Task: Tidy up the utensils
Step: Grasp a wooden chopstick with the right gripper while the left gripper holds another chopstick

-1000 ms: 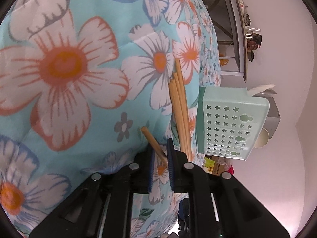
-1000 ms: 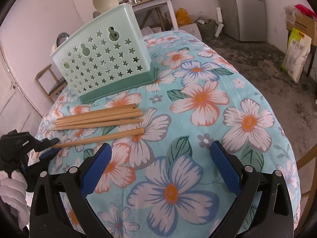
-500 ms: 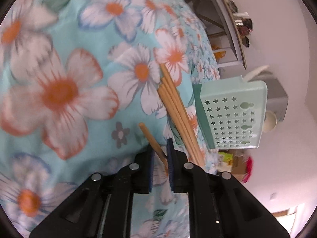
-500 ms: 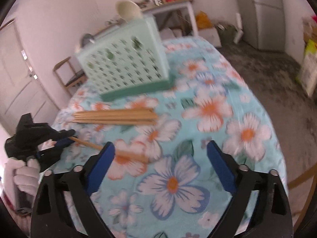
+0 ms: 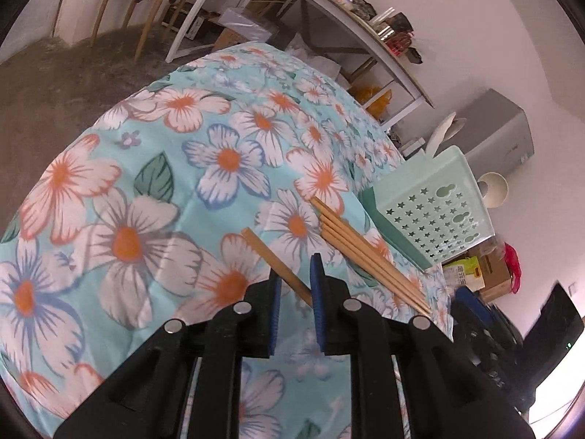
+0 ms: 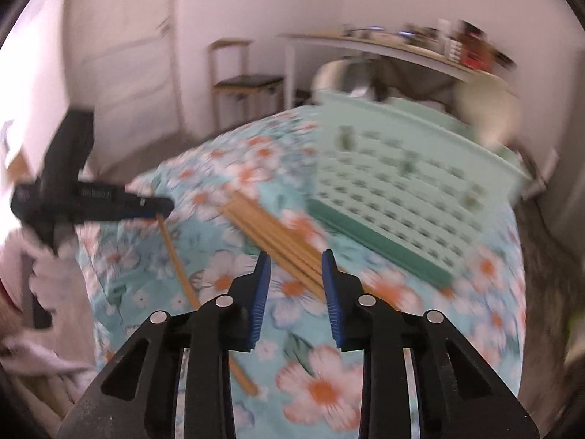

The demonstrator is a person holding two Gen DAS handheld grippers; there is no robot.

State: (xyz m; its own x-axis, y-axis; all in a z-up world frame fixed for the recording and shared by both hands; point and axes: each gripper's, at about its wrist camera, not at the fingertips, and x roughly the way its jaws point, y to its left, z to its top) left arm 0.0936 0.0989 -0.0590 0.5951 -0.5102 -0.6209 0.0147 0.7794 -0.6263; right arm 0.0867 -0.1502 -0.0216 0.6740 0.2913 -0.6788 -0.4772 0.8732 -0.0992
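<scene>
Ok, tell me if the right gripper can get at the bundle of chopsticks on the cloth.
Probably yes: the right gripper has just been closing, nothing pinched, right over the chopstick bundle. Nothing lies across it; the basket stands beside.

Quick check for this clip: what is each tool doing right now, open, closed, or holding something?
Left tool: closed on one chopstick.
Right tool: jaws just closing, nothing gripped, over the loose chopsticks.
</scene>
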